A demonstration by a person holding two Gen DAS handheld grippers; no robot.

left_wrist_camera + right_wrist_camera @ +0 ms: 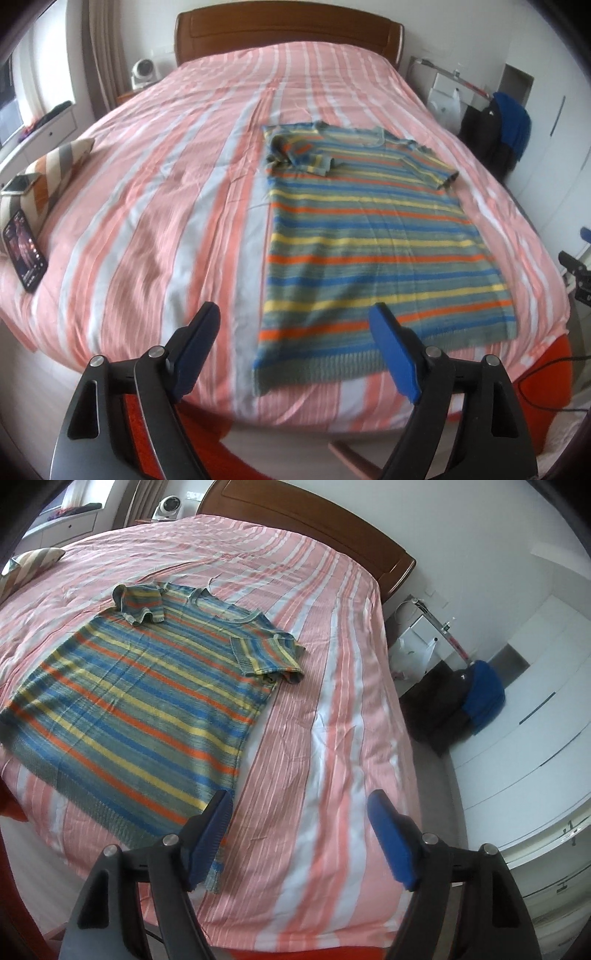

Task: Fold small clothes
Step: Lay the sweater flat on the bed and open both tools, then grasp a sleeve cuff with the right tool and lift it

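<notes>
The shirt (pixel 373 236) is spread flat on the bed (pixel 155 206), hem toward the foot edge, both sleeves already turned in over the chest. The next fold is probably hem to collar. For that, the two hem corners should be pinched together and level, then lifted and carried evenly so the stripes stay aligned. The left tool (pixel 295 354) and right tool (pixel 301 834) are held above the hem with jaws apart, nothing between them.

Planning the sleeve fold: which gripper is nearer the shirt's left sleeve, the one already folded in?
Left. The left gripper hangs over that sleeve's side of the hem; the right gripper sits past the opposite hem corner.
</notes>
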